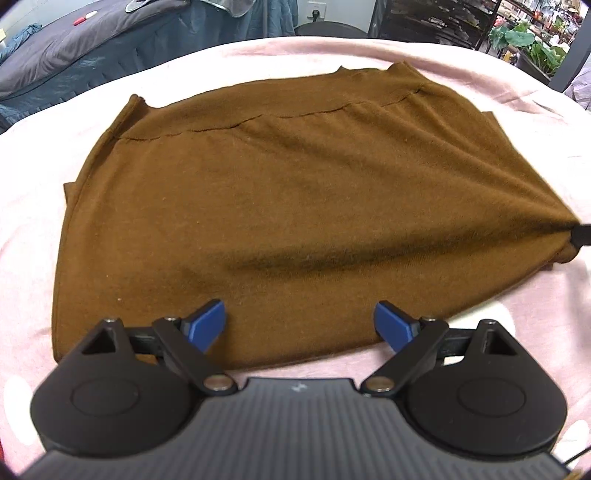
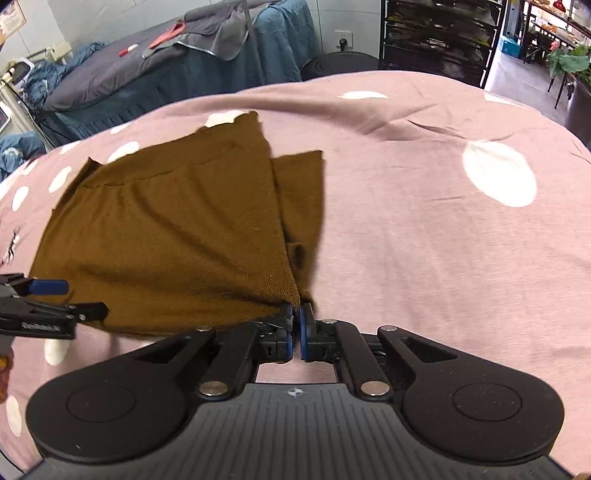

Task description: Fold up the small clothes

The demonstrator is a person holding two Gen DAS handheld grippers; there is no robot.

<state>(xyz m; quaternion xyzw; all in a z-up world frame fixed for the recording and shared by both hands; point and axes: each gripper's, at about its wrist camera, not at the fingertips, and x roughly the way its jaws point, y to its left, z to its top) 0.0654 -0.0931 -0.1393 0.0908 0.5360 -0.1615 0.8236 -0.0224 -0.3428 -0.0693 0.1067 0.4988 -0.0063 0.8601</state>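
Note:
A brown knit garment (image 1: 258,206) lies folded on a pink sheet with white dots (image 1: 29,221). My left gripper (image 1: 299,325) is open, its blue fingertips (image 1: 207,325) spread just above the garment's near hem, holding nothing. My right gripper (image 2: 296,317) is shut on the garment's near right corner (image 2: 291,301) and pulls the cloth taut into creases. The garment (image 2: 177,229) fills the left of the right wrist view, with a folded-under layer (image 2: 303,192) showing at its right edge. The left gripper (image 2: 55,302) shows there at the far left. The right gripper (image 1: 581,234) shows at the left wrist view's right edge.
The pink sheet (image 2: 443,240) stretches bare to the right of the garment. Behind it stands a bed with grey and blue bedding (image 2: 129,70), a dark shelving rack (image 2: 436,33) and green plants (image 1: 532,44) at the far right.

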